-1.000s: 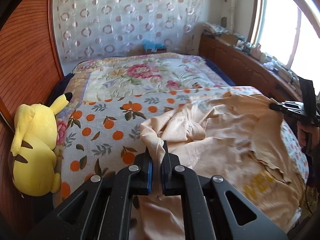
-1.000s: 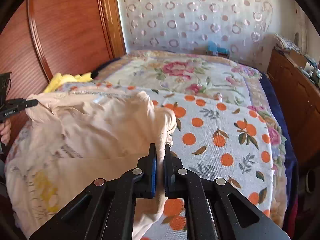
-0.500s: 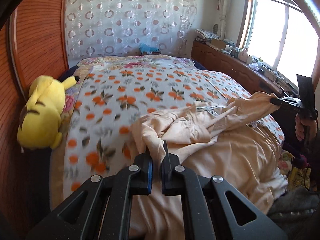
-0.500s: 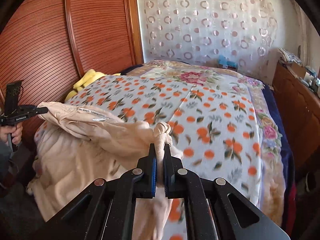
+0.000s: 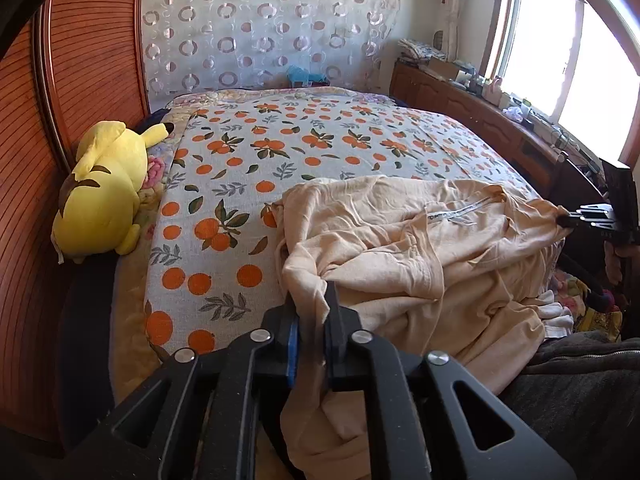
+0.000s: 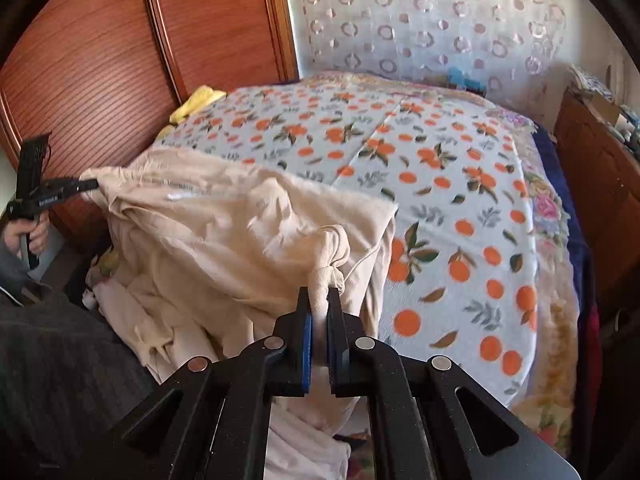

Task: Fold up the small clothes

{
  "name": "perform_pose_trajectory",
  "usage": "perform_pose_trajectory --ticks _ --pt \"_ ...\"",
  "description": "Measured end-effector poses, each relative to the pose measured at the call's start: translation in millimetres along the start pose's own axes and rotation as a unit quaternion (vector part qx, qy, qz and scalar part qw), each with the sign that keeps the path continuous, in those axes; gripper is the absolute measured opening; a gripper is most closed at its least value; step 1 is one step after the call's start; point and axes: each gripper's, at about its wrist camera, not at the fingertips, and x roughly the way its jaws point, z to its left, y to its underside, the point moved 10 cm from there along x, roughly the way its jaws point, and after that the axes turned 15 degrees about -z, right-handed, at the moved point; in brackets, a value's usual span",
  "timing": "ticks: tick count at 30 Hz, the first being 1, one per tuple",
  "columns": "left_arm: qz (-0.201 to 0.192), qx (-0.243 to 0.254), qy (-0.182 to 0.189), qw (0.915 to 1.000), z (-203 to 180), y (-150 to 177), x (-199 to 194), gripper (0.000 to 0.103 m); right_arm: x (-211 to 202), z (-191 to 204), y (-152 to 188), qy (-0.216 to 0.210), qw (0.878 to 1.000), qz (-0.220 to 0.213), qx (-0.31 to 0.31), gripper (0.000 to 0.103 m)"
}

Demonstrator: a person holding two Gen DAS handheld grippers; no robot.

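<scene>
So the bed takes up most of the room, covered with a sheet printed all over in oranges and leaves, with a flowery blanket peeking out along its edge. A red-brown wooden wardrobe runs down one side and a circle-patterned curtain hangs across the far wall, with a bright window over a wooden sideboard full of small clutter I can't make out. The peach-coloured garment is bunched up on the near corner of the bed, spilling over the edge toward the person, stretched a bit between both sets of tongs. A big yellow plush toy lies by the wardrobe, well apart from the cloth. The left tongs have a twisted bit of the fabric running between them; their jaws have just been opening a little, leaving only a narrow gap, and I can't tell if the pads still pinch the cloth. The right tongs are clamped tight on a knotted-looking wad of the same garment. A white label strip shows on the cloth.
</scene>
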Motion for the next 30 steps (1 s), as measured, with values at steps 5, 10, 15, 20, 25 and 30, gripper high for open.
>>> perform_pose_trajectory --ticks 5,10,15,20,25,30 --pt "-0.018 0.002 -0.006 0.9998 4 -8 -12 0.046 1 -2 -11 -0.005 1.000 0.002 0.000 0.006" --pt "-0.032 0.000 -0.012 0.9994 9 -22 -11 0.082 -7 1 -18 0.007 1.000 -0.004 -0.011 0.009" --pt "-0.026 -0.005 -0.017 0.9995 10 -22 6 0.082 -20 -2 -21 0.024 0.999 -0.001 -0.023 0.009" --pt "-0.020 -0.019 -0.010 0.9996 11 -27 27 0.082 -19 -15 -35 0.043 0.999 -0.020 -0.018 0.025" --pt "-0.018 -0.020 -0.015 0.9995 14 -38 46 0.082 13 -23 -45 0.049 0.999 -0.022 -0.004 0.030" --pt "-0.017 -0.014 -0.012 0.9997 13 -45 58 0.082 43 -23 -51 0.047 0.999 -0.018 -0.004 0.030"
